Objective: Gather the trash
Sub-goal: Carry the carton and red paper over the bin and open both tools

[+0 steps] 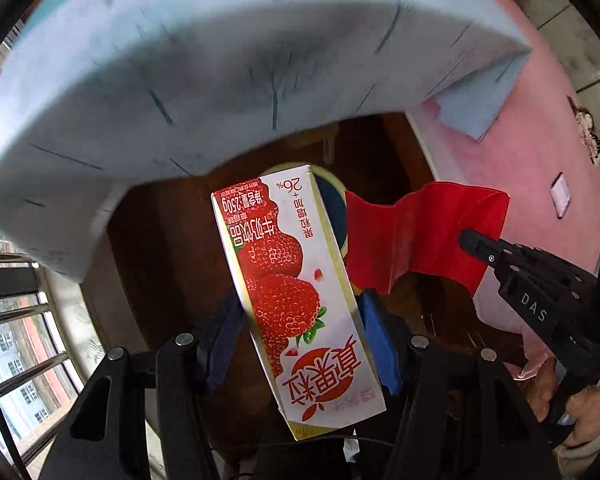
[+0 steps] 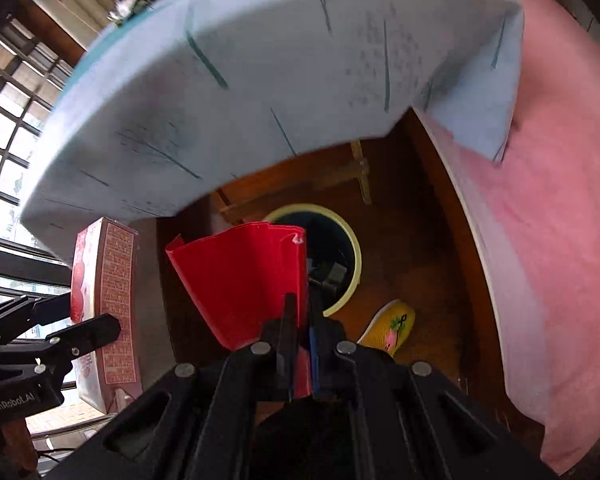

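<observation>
My left gripper (image 1: 300, 320) is shut on a strawberry milk carton (image 1: 296, 300) and holds it upright in the air above a round yellow-rimmed bin (image 1: 332, 184). The carton also shows in the right wrist view (image 2: 104, 312). My right gripper (image 2: 300, 320) is shut on a red wrapper (image 2: 244, 284) and holds it over the near rim of the same bin (image 2: 352, 240). In the left wrist view the red wrapper (image 1: 420, 236) hangs from the right gripper (image 1: 472, 240), just right of the carton.
A pale blue cloth (image 1: 220, 60) drapes over a table edge above the bin. A pink bedspread (image 2: 560, 240) lies to the right. A yellow slipper (image 2: 392, 324) lies on the dark wood floor (image 2: 420, 240). A barred window (image 1: 16, 340) is at left.
</observation>
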Available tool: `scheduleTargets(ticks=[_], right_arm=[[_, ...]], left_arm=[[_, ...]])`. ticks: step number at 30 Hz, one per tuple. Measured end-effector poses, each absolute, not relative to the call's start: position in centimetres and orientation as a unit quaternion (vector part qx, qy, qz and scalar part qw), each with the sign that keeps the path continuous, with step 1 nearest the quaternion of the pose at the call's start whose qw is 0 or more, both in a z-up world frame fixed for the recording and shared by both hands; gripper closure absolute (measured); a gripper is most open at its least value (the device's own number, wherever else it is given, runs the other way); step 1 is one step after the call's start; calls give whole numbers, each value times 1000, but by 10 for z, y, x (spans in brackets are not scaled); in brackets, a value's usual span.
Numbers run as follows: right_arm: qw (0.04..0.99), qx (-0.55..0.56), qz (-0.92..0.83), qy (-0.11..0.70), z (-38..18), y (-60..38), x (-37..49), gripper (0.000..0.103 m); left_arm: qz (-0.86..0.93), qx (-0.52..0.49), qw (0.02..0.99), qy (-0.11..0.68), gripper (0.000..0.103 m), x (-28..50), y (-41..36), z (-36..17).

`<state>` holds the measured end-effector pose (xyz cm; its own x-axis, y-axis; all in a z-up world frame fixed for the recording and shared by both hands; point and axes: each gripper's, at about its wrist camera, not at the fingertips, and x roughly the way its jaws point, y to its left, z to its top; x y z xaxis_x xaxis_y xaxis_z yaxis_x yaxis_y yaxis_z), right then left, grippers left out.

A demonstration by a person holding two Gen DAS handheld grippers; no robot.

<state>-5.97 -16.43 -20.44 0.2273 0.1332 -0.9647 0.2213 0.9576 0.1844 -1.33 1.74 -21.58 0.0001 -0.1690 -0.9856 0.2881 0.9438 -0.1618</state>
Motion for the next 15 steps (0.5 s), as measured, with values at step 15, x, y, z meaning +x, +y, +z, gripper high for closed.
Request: scheduleTargets(ticks=[15], right_arm=[[745, 119, -10, 656, -425, -163, -11, 99]], left_arm=[[-164, 95, 655, 732, 45, 38, -35, -453]])
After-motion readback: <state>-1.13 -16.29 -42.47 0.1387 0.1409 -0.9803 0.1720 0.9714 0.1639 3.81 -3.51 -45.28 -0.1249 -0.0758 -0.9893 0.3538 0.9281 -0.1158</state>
